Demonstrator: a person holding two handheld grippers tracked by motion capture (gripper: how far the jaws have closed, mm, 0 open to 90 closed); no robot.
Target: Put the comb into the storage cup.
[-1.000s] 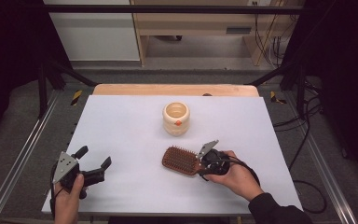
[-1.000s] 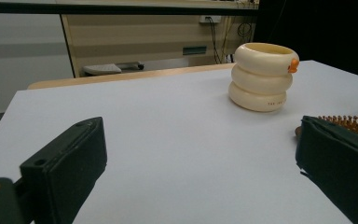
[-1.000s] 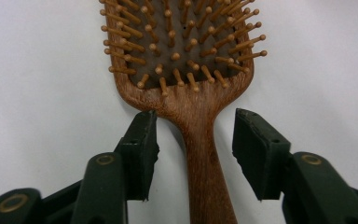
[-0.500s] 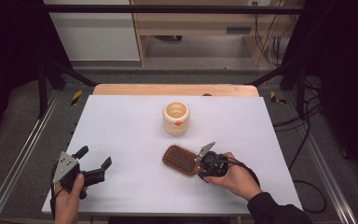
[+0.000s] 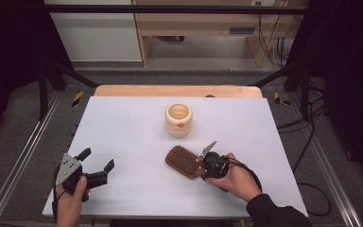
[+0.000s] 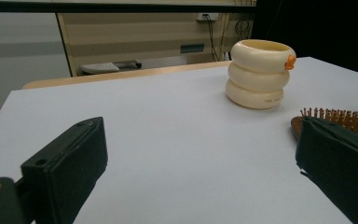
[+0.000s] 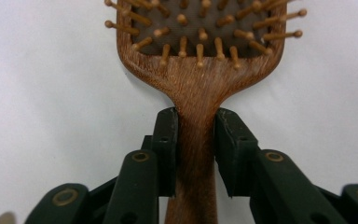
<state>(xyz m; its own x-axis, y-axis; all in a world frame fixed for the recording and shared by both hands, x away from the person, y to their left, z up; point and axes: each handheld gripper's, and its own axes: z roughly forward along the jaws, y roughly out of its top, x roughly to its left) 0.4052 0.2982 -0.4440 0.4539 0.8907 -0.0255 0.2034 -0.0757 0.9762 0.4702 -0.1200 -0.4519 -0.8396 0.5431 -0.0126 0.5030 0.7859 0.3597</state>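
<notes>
Right gripper: its two black jaws have just been closing and now press on either side of the narrow wooden handle of the hairbrush, the pads flat against the wood just below the point where the handle widens into the head. In the right gripper view the brush runs straight up from the jaws, bristles facing the camera, each wooden pin tipped with a small ball.

In the high view the right gripper sits in the person's right hand near the front of the table, right of centre. The hairbrush lies flat on the white surface, bristles up, its head pointing away from the hand toward the left and slightly to the rear.

Behind the brush, near but apart from it, stands a cream ribbed cup with an open top and a small orange mark on its side. In the left gripper view the cup appears as three stacked rings, upright, with the brush low at the right edge.

Left gripper: held in the left hand at the front left corner of the table, well apart from the brush. Its jaws stand wide apart with nothing between them but bare table top.
</notes>
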